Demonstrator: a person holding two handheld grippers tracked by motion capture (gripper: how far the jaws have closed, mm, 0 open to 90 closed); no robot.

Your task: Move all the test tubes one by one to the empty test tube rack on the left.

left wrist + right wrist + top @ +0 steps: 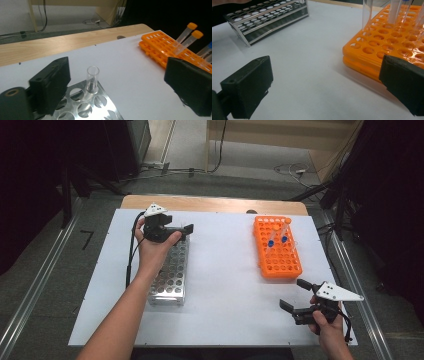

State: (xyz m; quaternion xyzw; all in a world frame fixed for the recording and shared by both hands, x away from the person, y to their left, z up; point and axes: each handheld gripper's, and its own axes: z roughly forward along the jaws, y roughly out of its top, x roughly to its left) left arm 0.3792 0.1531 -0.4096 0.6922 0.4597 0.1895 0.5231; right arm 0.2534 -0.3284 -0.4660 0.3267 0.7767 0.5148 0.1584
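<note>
Clear tube: open top, no cap, upright in corner hole of steel rack, far end, left side of bench. Left claw above rack's far end, jaws spread wide, tube between them, untouched. Forearm stretched along rack. Left gripper view shows tube's bare rim. Orange rack right: capped tubes, orange and blue. Right claw near bench's front right corner, jaws spread, empty.
</note>
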